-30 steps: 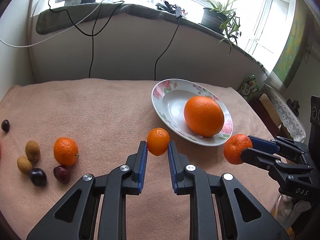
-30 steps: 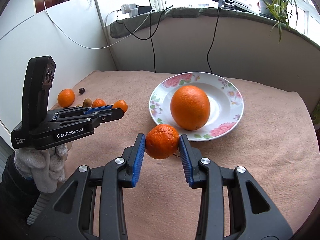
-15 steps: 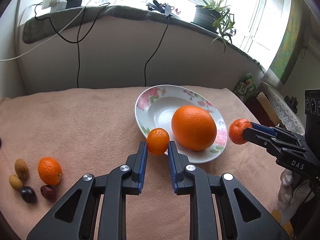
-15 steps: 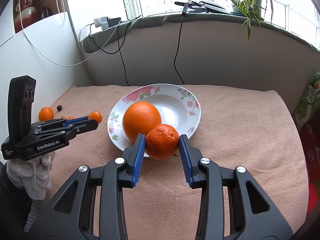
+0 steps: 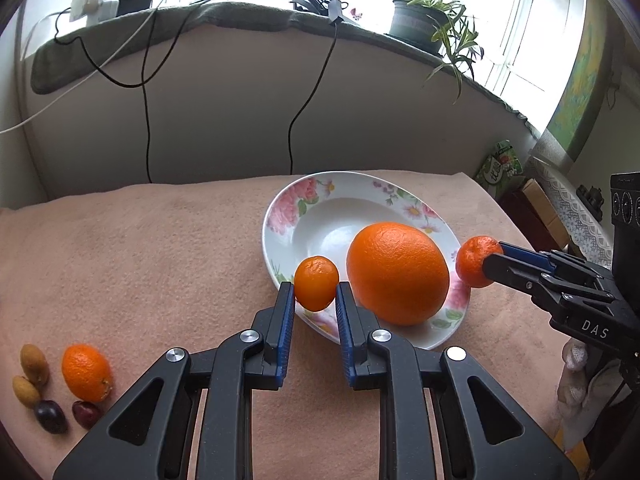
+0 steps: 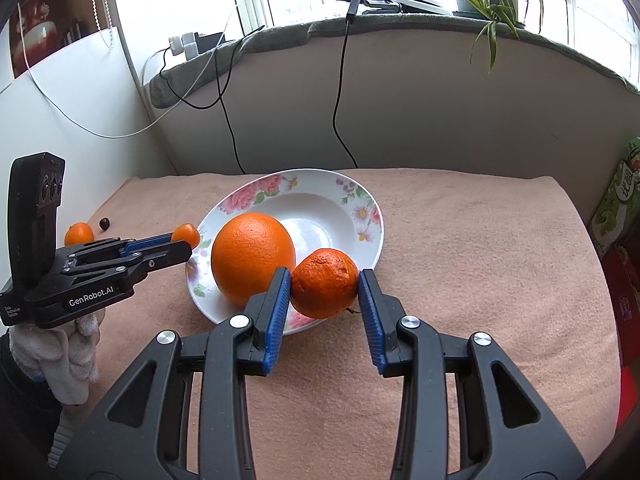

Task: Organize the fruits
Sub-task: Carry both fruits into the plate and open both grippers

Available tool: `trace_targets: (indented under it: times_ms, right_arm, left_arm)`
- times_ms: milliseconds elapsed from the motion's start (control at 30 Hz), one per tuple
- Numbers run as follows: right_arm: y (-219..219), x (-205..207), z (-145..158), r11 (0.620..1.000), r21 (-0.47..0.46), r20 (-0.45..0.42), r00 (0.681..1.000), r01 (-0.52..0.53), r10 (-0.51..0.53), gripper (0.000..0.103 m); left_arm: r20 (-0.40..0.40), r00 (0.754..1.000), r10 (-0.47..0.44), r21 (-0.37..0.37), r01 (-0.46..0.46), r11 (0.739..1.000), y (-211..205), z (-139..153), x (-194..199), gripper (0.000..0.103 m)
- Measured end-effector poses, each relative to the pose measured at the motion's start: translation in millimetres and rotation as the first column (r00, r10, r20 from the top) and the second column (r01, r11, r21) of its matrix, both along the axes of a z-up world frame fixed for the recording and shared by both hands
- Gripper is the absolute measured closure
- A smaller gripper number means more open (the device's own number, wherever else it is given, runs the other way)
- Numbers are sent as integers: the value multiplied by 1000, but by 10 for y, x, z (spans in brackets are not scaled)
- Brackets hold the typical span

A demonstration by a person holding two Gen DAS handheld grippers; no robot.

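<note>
Claws: the left claw [image 5: 316, 300] clenched a small mandarin [image 5: 316, 289]; the right claw [image 6: 323, 296] clenched a rough mandarin [image 6: 324, 283].
Held fruit: both hung over the near rim of the floral plate [image 5: 304, 216], one at each side of the big orange [image 5: 397, 273].
Orange: it lay inside the plate, toward its near edge.
Counter [image 5: 152, 248]: pink cloth; at near left sat a loose mandarin [image 5: 86, 372], two kiwis [image 5: 34, 364] and two plums [image 5: 50, 416].
Far: a potted plant [image 5: 424, 20] stood on the sill.
</note>
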State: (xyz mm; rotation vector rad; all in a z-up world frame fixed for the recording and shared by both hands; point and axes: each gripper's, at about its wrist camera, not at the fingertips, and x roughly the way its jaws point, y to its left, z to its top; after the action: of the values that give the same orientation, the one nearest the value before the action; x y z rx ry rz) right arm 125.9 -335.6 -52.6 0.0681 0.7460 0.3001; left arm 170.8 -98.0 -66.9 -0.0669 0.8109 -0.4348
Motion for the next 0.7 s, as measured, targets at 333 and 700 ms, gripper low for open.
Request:
trace_targets:
  times_ms: [333,700]
  right_arm:
    - [4,105,-61,1000,22,-17,1000,-5,5,67]
    - [21,118,-35,1000,17,0,1000,11,-11,27]
  left_arm:
    - [-7,1000,6,11,-6,1000,-21,-20,57,84]
    - [4,1000,22,22,-22,1000,-11,11,66,59]
